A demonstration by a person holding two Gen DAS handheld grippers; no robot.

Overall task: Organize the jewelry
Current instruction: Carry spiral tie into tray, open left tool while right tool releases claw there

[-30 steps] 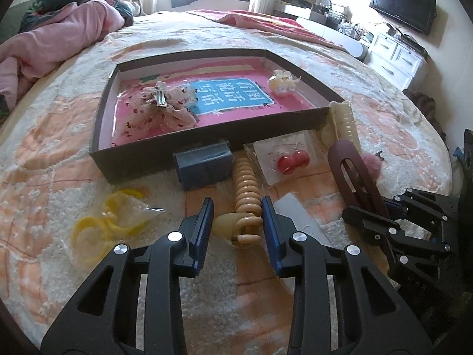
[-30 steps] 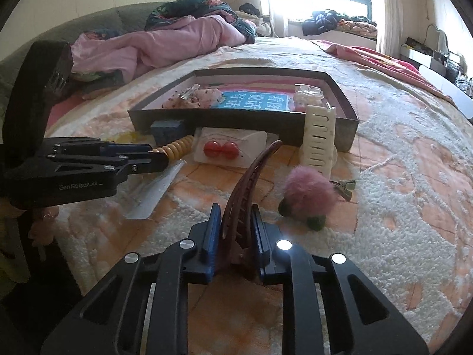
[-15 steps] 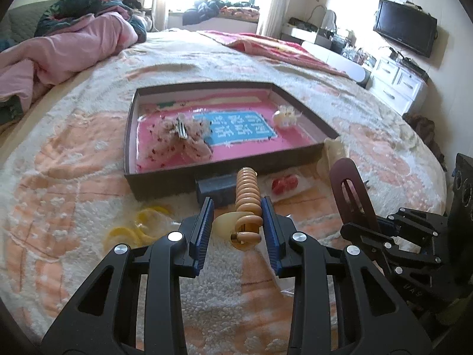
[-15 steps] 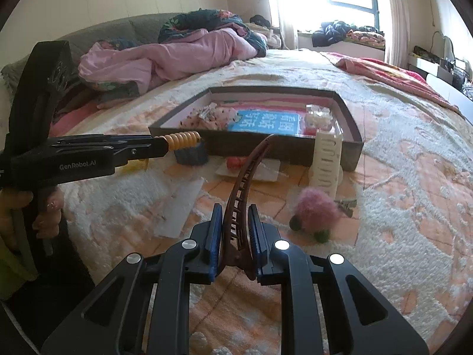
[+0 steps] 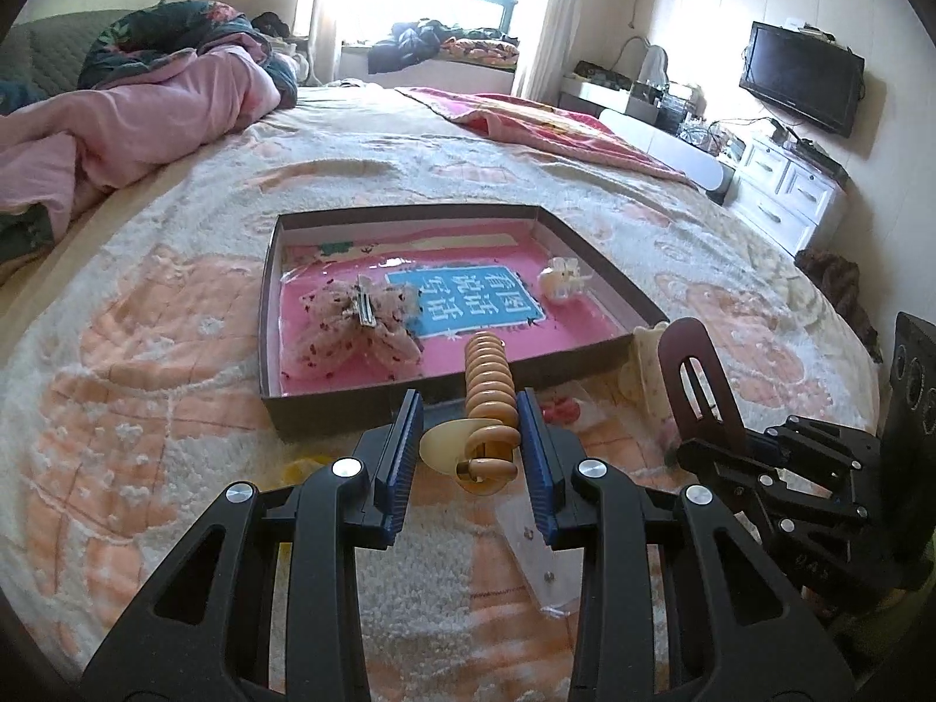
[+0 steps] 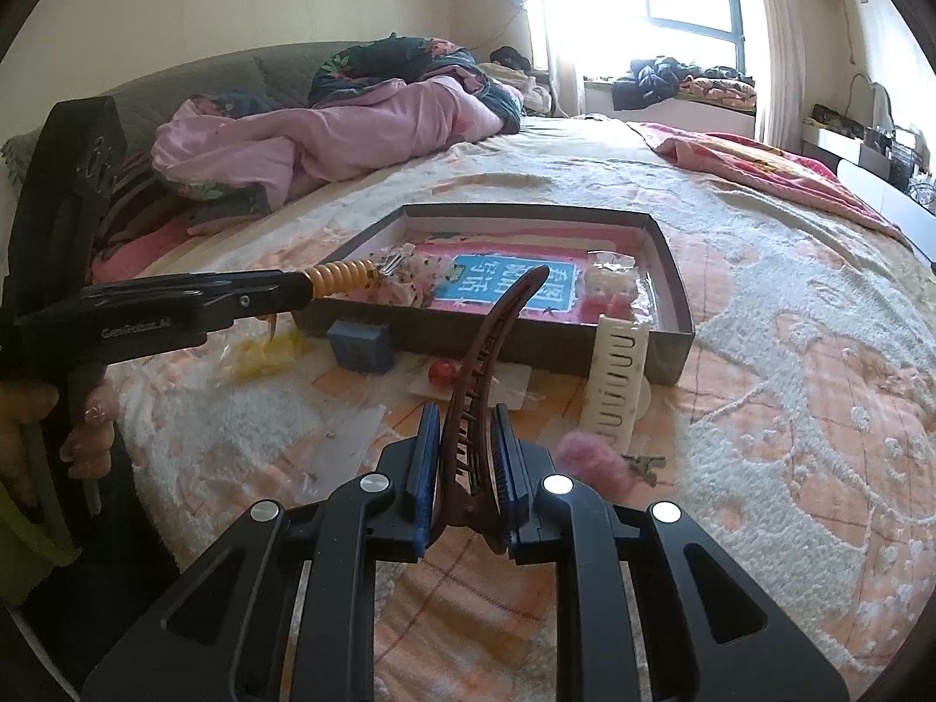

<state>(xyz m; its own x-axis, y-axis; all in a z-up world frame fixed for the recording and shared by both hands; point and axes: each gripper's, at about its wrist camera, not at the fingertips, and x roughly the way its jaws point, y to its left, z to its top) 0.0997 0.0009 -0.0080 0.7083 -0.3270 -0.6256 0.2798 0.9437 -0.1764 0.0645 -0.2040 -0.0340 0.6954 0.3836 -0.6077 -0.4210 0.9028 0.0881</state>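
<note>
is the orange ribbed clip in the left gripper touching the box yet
Apart. The right wrist view shows the orange clip held in the left gripper, up in the air with a visible gap above the near wall of the box.

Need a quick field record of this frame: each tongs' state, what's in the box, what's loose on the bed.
left tongs: holding orange ribbed hair clip, lifted near box front
right tongs: shut on brown hair clip, raised
box: holds floral bow clip, small cream clip
loose on bed: white comb clip, pink pompom clip, blue block, red earrings card
</note>
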